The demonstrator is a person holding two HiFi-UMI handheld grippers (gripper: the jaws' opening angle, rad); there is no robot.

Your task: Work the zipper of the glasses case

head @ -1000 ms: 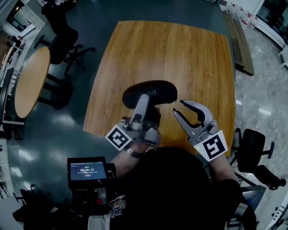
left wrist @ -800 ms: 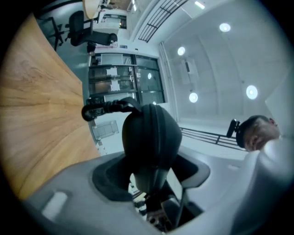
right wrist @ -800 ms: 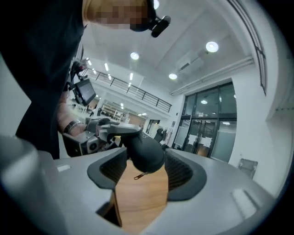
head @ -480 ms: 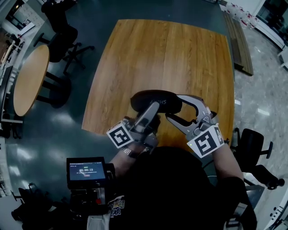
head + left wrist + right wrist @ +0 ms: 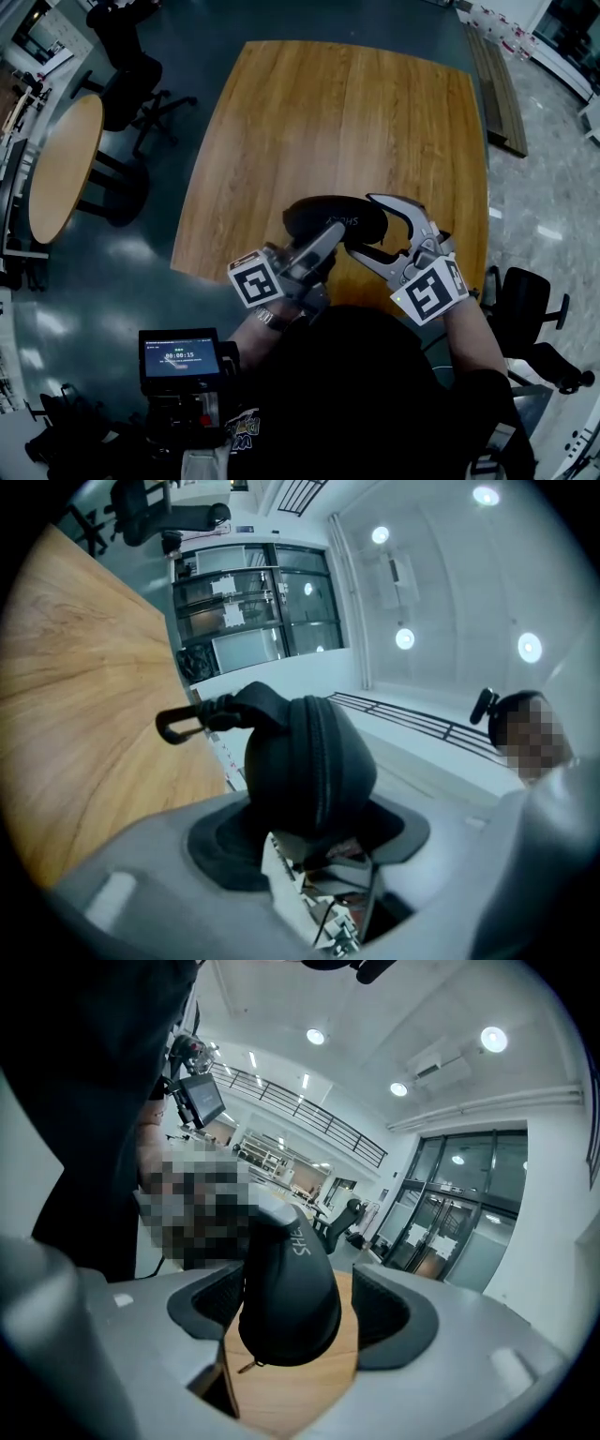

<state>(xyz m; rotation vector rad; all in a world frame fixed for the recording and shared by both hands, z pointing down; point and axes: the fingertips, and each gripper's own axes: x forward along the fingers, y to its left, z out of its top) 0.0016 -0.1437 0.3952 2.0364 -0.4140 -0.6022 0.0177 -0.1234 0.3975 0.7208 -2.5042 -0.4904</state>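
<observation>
The right claw [image 5: 361, 223] has just opened and now straddles the case [image 5: 319, 211] end, not pressing. The left claw [image 5: 323, 244] clamps the case. I think the zipper [image 5: 325, 761] comes next.

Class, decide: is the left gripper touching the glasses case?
Touching. In the left gripper view, the left gripper has both pads pressed against the glasses case.

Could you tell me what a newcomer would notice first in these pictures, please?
A black glasses case stands out, clamped in the left tool above the near part of the wooden table. The right tool has just been opening its jaws, which stand apart around the case's other end.
</observation>
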